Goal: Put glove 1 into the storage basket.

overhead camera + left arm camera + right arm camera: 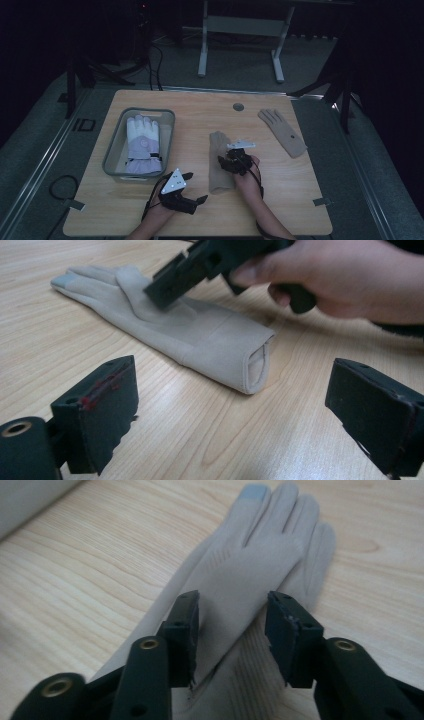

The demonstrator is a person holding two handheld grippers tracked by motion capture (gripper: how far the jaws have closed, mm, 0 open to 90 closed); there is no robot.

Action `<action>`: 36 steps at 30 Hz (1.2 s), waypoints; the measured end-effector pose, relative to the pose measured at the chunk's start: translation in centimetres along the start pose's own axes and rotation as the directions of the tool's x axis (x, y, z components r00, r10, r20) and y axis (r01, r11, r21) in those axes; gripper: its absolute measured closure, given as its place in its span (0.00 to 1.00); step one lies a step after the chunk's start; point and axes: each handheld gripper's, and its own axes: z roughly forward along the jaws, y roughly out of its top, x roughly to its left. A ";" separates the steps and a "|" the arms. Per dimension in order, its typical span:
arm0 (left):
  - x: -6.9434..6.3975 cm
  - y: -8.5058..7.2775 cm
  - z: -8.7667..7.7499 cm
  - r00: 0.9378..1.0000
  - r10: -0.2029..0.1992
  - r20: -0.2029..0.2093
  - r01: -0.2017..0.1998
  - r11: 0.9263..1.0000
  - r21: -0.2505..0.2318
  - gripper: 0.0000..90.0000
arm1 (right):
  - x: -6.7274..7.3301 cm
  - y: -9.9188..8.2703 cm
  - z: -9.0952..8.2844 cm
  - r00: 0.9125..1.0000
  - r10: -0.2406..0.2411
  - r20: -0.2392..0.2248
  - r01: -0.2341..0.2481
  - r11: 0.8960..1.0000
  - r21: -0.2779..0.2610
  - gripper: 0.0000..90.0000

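Room: we see a dark floor around a wooden table (280, 200).
Table: a grey bin (114, 150) holds a white glove (142, 145); a second beige glove (283, 132) lies far right.
Beige glove (220, 162): flat at centre.
Right gripper (231, 630): half spread, jaws astride this glove, not pinching.
Left gripper (192, 187): spread wide, empty, near the cuff.

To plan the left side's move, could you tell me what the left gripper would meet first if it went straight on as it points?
Probably the cuff of the beige glove lying ahead of the open left gripper, though depth is hard to judge.
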 end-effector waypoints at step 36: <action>-0.1 0.0 0.2 1.000 0.000 0.007 0.000 1.000 0.011 0.04 | -19.4 1.1 -7.8 0.983 0.081 0.164 -0.066 0.993 -0.093 0.59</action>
